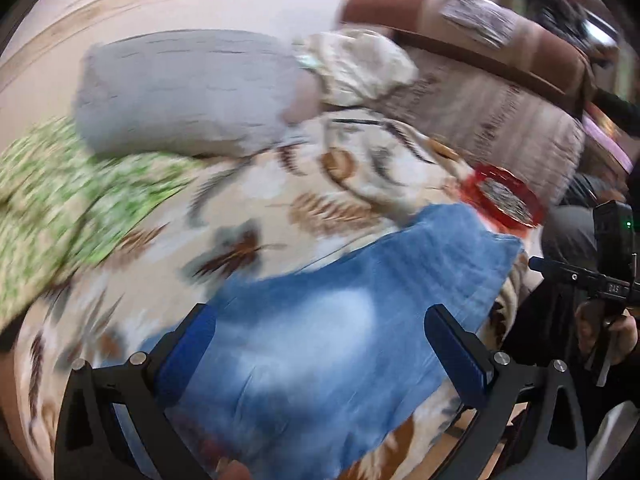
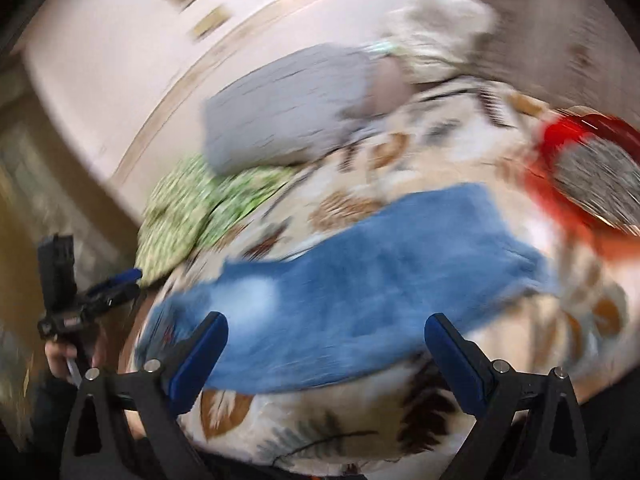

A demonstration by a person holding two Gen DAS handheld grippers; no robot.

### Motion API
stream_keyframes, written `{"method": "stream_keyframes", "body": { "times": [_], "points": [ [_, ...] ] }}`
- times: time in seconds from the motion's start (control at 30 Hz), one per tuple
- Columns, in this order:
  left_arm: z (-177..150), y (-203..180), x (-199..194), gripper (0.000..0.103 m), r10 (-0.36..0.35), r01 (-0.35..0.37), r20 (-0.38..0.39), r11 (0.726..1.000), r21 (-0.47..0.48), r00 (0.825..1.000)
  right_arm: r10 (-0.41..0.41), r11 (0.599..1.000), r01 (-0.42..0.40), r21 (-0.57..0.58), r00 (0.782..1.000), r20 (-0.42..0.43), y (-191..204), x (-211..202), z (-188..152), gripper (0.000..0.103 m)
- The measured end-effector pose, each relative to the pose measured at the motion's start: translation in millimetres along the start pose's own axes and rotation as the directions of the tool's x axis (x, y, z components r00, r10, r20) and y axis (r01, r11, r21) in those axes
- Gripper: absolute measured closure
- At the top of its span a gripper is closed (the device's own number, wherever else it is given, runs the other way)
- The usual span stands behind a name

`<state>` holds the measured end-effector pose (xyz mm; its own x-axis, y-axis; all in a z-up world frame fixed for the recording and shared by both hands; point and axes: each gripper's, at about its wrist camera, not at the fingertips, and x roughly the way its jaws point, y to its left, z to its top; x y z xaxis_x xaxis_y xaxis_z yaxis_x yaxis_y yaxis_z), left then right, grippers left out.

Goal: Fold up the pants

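Two grippers, both w/ fingers spread wide and nothing held: left gripper (image 1: 320, 344) hangs over the folded blue denim pants (image 1: 328, 320), right gripper (image 2: 326, 354) likewise over the same pants (image 2: 360, 288), pads clear of the cloth in both views. Each has 2 black arms tipped w/ blue pads; left fingers (image 1: 188, 344), right fingers (image 2: 456, 360).

One pair of pants, soft faded denim, paler patch near the middle, folded into a long flat band lying on the bed's cream fleece blanket with brown and grey leaf print (image 1: 280, 208), near the bed's front edge. Near end of the pants is partly cut off by the gripper arms in the left view.

One grey rectangular pillow (image 1: 188, 92) at the far side by the pale wall, 1 crumpled cream printed cloth (image 1: 360, 64) just beside it, 1 green-and-white patterned fabric heap (image 1: 68, 200) to the left, 1 red plastic basket (image 1: 504, 200) w/ something grey speckled inside, contents too blurred to tell. One brown padded headboard or sofa back (image 1: 480, 40) behind; which, can't tell.

Each view catches the other gripper at its edge, gripped by a hand (image 1: 608, 332) (image 2: 68, 356). Both frames are heavily motion-smeared; fine detail is lost.
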<state>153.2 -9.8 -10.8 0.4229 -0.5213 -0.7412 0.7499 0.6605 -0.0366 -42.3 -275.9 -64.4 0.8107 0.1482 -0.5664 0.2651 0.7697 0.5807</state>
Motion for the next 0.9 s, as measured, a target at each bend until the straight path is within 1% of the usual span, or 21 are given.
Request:
{"method": "stream_keyframes", "body": {
  "times": [0.03, 0.1, 0.2, 0.27, 0.37, 0.47, 0.57, 0.63, 0.67, 0.7, 0.8, 0.83, 0.87, 0.9],
  "points": [
    [12, -6, 11, 0.0, -0.02, 0.02, -0.007, 0.999, 0.032, 1.0, -0.033, 0.999, 0.032, 0.044, 0.999, 0.025, -10, -4, -1, 0.003],
    [32, -18, 32, 0.0, -0.064, 0.066, -0.029, 0.995, 0.081, 0.998, -0.085, 0.991, 0.08, 0.11, 0.995, 0.048, -26, -6, -1, 0.003],
    [52, -33, 55, 0.0, -0.101, 0.107, -0.054, 0.986, 0.124, 0.993, -0.112, 0.976, 0.103, 0.191, 0.993, 0.04, -46, 1, 2, 0.003],
    [65, -45, 73, 0.0, -0.14, 0.152, -0.082, 0.976, 0.155, 0.987, -0.136, 0.964, 0.125, 0.236, 0.99, 0.028, -58, 9, 4, 0.003],
    [78, -62, 97, 0.0, -0.167, 0.192, -0.134, 0.961, 0.198, 0.977, -0.134, 0.941, 0.122, 0.316, 0.991, 0.017, -80, 20, 5, 0.003],
    [88, -75, 119, 0.0, -0.189, 0.227, -0.178, 0.948, 0.224, 0.966, -0.103, 0.919, 0.092, 0.383, 0.995, 0.007, -95, 35, 6, 0.004],
    [95, -86, 140, 0.0, -0.218, 0.271, -0.222, 0.932, 0.243, 0.95, -0.069, 0.9, 0.057, 0.431, 0.998, 0.012, -107, 46, 8, 0.006],
    [99, -94, 154, 0.0, -0.223, 0.29, -0.257, 0.92, 0.265, 0.94, -0.046, 0.894, 0.024, 0.448, 0.998, 0.039, -112, 49, 11, 0.008],
    [101, -96, 161, 0.0, -0.223, 0.297, -0.272, 0.914, 0.274, 0.936, -0.034, 0.89, 0.008, 0.456, 0.998, 0.049, -114, 50, 14, 0.011],
    [102, -99, 167, 0.0, -0.223, 0.306, -0.29, 0.908, 0.285, 0.931, -0.011, 0.88, -0.017, 0.475, 0.998, 0.055, -117, 53, 17, 0.011],
    [101, -107, 188, 0.0, -0.236, 0.36, -0.368, 0.878, 0.316, 0.899, 0.041, 0.851, -0.067, 0.521, 0.997, 0.062, -125, 63, 21, 0.022],
    [100, -109, 193, 0.0, -0.236, 0.372, -0.389, 0.869, 0.326, 0.891, 0.053, 0.843, -0.077, 0.532, 0.997, 0.061, -127, 66, 21, 0.026],
    [100, -111, 198, 0.0, -0.238, 0.388, -0.409, 0.858, 0.337, 0.881, 0.052, 0.846, -0.077, 0.528, 0.997, 0.062, -127, 69, 22, 0.03],
    [99, -113, 203, 0.0, -0.236, 0.397, -0.425, 0.851, 0.343, 0.874, 0.05, 0.847, -0.074, 0.526, 0.997, 0.061, -127, 71, 22, 0.037]
  ]
}}
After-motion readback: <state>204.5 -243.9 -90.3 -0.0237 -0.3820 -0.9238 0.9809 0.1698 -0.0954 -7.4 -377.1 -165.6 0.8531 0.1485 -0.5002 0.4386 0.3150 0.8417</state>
